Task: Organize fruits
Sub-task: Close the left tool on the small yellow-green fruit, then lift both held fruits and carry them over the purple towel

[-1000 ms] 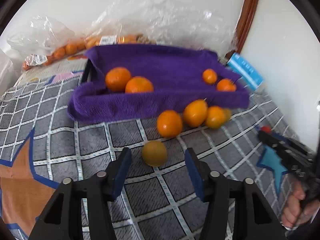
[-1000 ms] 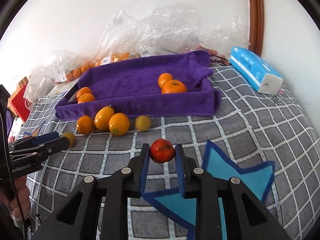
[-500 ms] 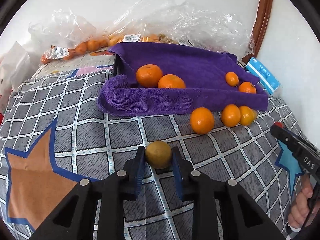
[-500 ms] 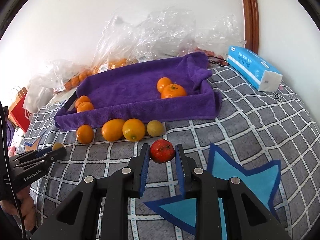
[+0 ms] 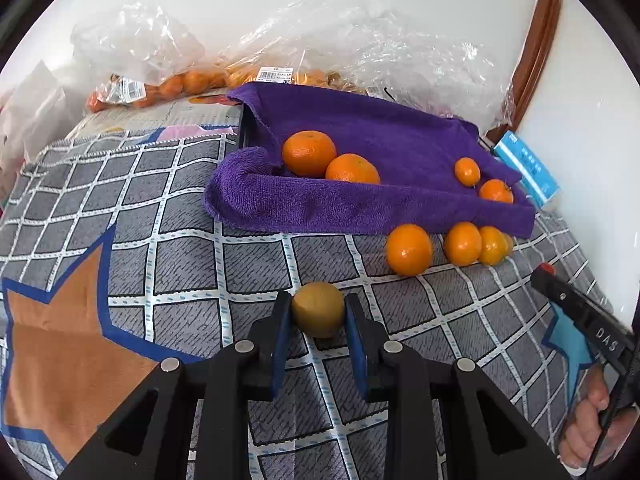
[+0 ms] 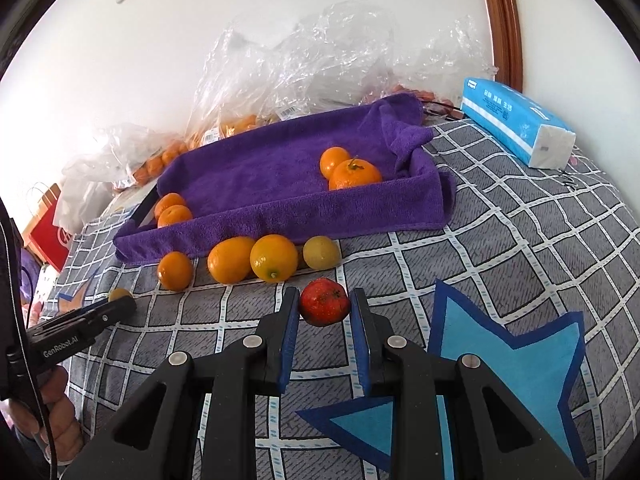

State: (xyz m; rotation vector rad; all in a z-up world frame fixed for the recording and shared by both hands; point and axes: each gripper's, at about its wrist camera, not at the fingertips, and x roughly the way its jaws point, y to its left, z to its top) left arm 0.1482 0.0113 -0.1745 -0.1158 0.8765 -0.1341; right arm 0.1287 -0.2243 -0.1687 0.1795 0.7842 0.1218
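Note:
My left gripper (image 5: 318, 312) is shut on a dull yellow-brown fruit (image 5: 318, 309) just above the checked cloth. My right gripper (image 6: 325, 306) is shut on a small red fruit (image 6: 324, 306). A tray lined with a purple towel (image 5: 360, 204) (image 6: 280, 168) holds two oranges (image 5: 309, 153) at its left end and two smaller ones (image 6: 354, 174) at its right end. Several orange and yellow fruits (image 6: 273, 257) (image 5: 408, 249) lie in a row on the cloth along the tray's front edge. The left gripper also shows in the right wrist view (image 6: 120, 306).
Clear plastic bags with more oranges (image 5: 180, 84) lie behind the tray against the wall. A blue tissue pack (image 6: 516, 124) lies right of the tray. A red bag (image 6: 50, 232) stands at the far left.
My left gripper closed on the yellow-brown fruit and lifted it slightly. My right gripper kept hold of the red fruit and moved closer to the row of fruits and the tray.

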